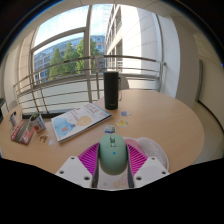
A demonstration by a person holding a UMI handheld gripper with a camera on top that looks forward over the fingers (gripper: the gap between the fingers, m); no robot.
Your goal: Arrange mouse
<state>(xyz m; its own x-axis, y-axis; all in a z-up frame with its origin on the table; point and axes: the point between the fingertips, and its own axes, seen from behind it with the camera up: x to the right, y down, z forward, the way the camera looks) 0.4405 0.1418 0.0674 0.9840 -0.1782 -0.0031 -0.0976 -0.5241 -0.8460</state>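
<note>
The gripper (111, 163) clamps the pale green computer mouse (111, 151) between both pink pads (91, 157), above the round wooden desk's (175, 125) near edge.

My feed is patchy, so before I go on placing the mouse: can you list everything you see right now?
mouse: one, pale green-grey, between the fingers, reaching just ahead of them
table: one, light wood, round-edged, under everything
black cylinder: one, upright on the table, beyond the mouse
booklet: one, mostly blue and white, flat on the table, between the mouse and the cylinder, off to one side
small items: a cluster, mixed colours, at the table's edge past the booklet; too small to identify
railing and windows: beyond the table, buildings outside
hand-held gripper: one, pink pads, fingers on either side of the mouse; contact unclear
</note>
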